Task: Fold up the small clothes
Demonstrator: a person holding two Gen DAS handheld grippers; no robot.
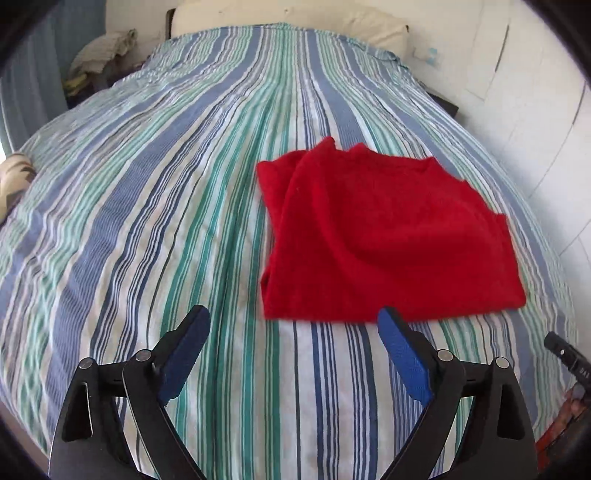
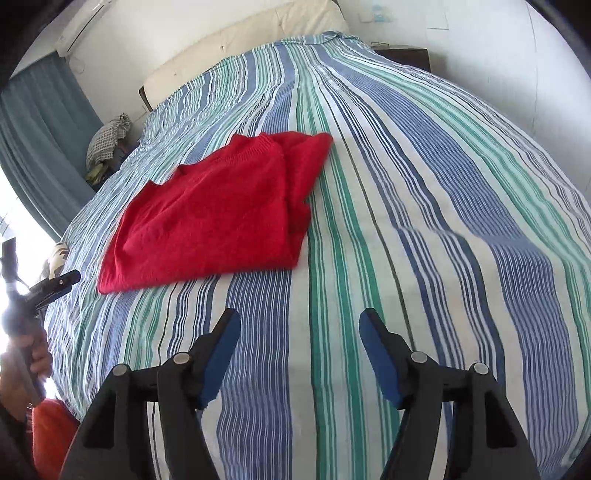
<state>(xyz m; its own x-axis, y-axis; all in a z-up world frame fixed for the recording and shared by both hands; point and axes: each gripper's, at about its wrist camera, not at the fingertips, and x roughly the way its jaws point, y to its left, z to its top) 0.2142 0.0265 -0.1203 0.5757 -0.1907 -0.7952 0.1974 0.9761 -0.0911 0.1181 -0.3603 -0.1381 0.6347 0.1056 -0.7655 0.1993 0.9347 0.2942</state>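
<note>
Both tools are hovering wide open and empty: the left tool [image 1: 293, 314] is sitting just short of the red sweater [image 1: 373, 236] lying on the striped bed [image 1: 147, 206], while the right tool [image 2: 299, 317] is hanging farther back, sweater ahead-left.

A wide bed [image 1: 166, 192] covered by a blue, green and white striped cotton sheet is filling most of both views. A folded red knitted sweater [image 1: 384, 236] is lying flat on the sheet, right of centre in the left wrist view and left of centre in the right wrist view [image 2: 210, 218]. A cream pillow [image 1: 295, 16] is resting along the top edge.
</note>
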